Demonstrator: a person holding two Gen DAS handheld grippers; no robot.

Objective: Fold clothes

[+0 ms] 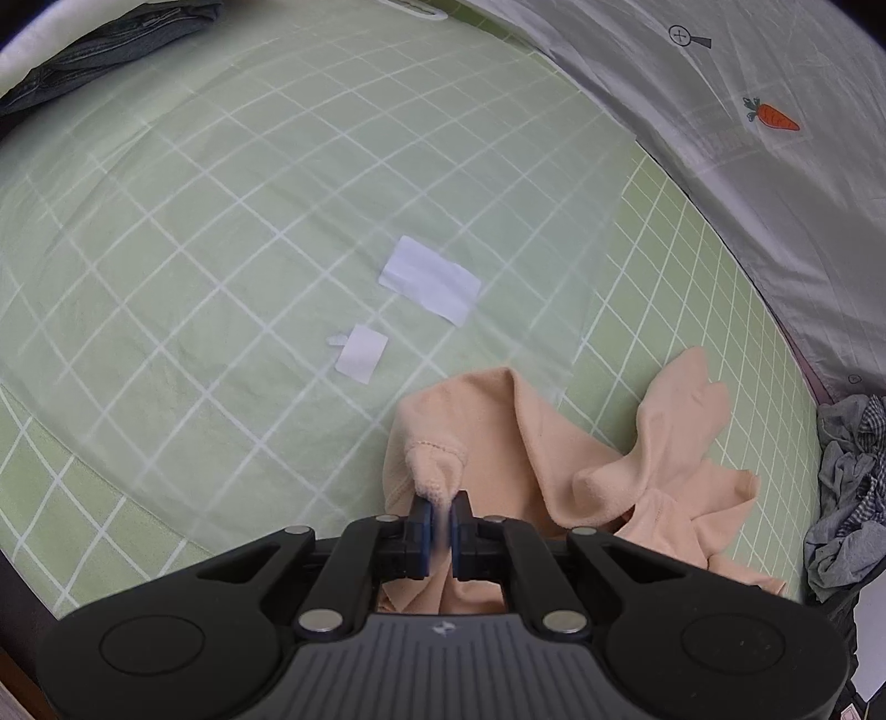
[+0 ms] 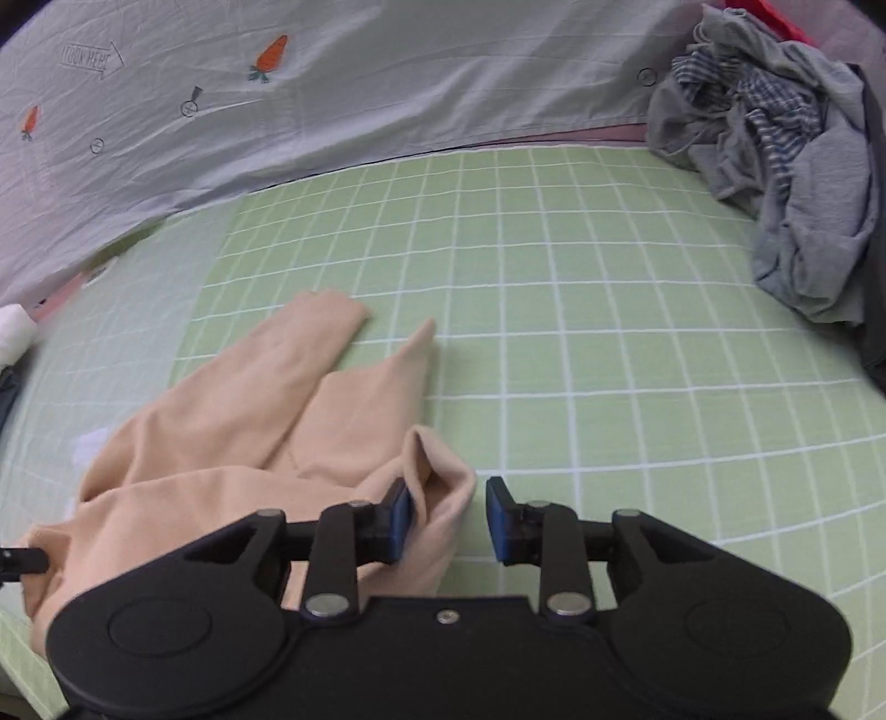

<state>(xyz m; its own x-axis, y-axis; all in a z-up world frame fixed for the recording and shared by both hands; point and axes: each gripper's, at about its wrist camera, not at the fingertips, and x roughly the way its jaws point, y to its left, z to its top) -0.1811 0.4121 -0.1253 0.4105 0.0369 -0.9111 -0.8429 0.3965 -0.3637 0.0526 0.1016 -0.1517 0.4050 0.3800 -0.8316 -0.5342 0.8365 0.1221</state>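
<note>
Peach garment (image 1: 559, 459) fills the 5 o'clock part of the left wrist view, rumpled on a green checked sheet (image 1: 221, 221). The left gripper (image 1: 441, 512) has its blue pads pressed nearly together on a bunched fold of that garment. Two white paper scraps (image 1: 429, 279) lie on the sheet near 12 o'clock of the gripper, apart from the cloth. A grey cover with a carrot print (image 1: 772, 116) runs along 2 o'clock, a heap of grey clothes (image 1: 847, 498) sits at 3 o'clock, and dark folded cloth (image 1: 105, 44) lies at 10 o'clock.

From the right wrist, the right gripper (image 2: 449, 518) stands wide apart, gripping nothing; its left pad touches a raised fold of the garment, its right pad is over bare sheet. The garment spreads toward 9 o'clock. The clothes heap sits at 2 o'clock, the carrot cover along 11 o'clock.
</note>
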